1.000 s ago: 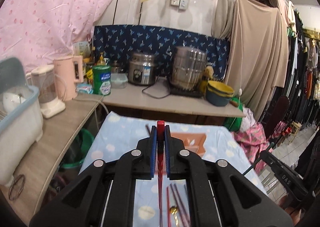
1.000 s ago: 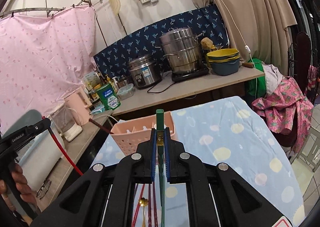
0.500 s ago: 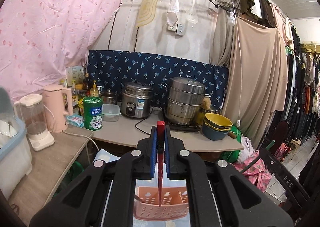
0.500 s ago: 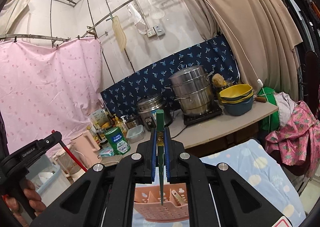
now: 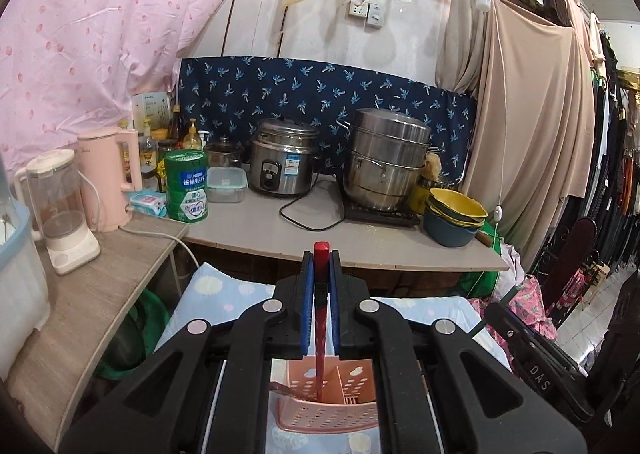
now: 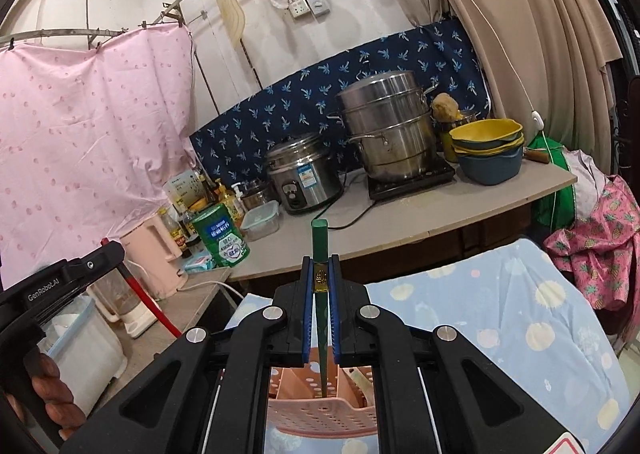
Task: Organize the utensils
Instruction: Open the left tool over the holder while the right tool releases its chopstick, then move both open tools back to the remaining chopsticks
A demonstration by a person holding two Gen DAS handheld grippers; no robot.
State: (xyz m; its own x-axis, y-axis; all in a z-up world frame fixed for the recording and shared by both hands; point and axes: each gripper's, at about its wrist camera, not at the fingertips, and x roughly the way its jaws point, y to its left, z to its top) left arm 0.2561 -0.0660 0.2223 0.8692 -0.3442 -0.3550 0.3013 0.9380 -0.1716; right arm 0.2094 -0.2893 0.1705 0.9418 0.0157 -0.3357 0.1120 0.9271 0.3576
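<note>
Chopsticks gripped upright, one per tongs, tips aimed down so each can drop straight in. Left tongs (image 5: 320, 294) clamped tight on red chopstick (image 5: 320, 318), tip inside pink basket (image 5: 328, 416) at lower centre of frame. Right tongs (image 6: 321, 302) likewise closed on green chopstick (image 6: 320, 286), tip poised over the same pink basket (image 6: 320, 420). Which compartment each tip enters: hard to tell. Basket sides hidden behind tongs, contents mostly unseen; spotted cloth (image 6: 480, 318) beneath.
</note>
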